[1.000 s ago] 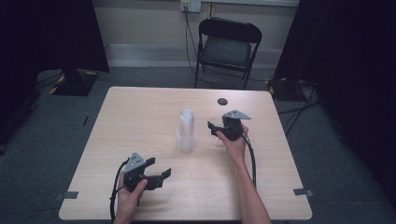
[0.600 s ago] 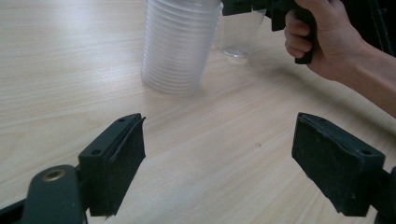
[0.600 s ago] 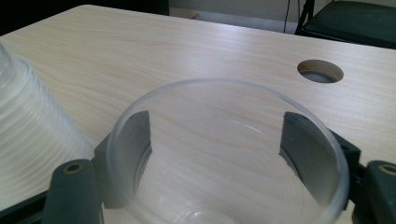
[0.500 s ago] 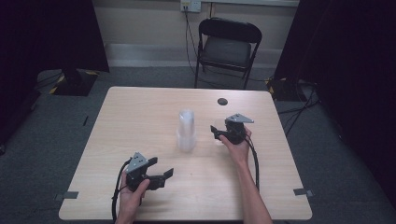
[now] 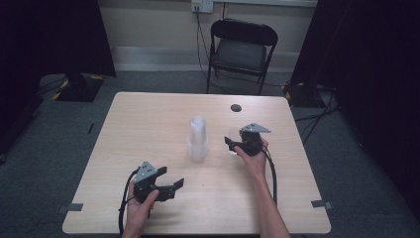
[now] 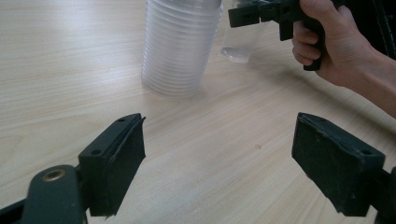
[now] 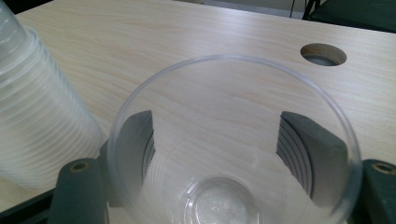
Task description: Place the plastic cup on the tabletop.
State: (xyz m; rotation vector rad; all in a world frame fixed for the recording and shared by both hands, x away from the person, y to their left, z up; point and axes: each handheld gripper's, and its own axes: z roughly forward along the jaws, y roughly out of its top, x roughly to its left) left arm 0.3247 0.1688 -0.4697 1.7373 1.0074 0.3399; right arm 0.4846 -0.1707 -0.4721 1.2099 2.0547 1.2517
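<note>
Nearest the person, the left gripper (image 5: 166, 186) hovers low over the front left part of the table (image 5: 148, 124), held in the left hand (image 5: 138, 208). In the left gripper view its two black jaws stand wide apart with only bare wood between them.

Farther in, near the middle of the table, stands a stack of clear plastic cups (image 5: 197, 139), mouth down and upright. Its top is cut off at the upper edge of the left gripper view, so the count of cups cannot be told.

Just to the right of the stack, the right gripper (image 5: 232, 144) is held in the right hand (image 5: 252, 156). A single clear cup (image 7: 229, 154) sits upright between its jaws, which show through the cup's wall on either side. They seem to be closed on the cup, though the transparent wall makes the contact hard to judge. In the high view this cup is only a faint pale patch (image 5: 233, 135). In the left gripper view its base (image 6: 235, 54) rests on the wood.

Beyond, a round hole (image 5: 236, 107) is in the tabletop, and a black folding chair (image 5: 240, 49) stands behind the table.
</note>
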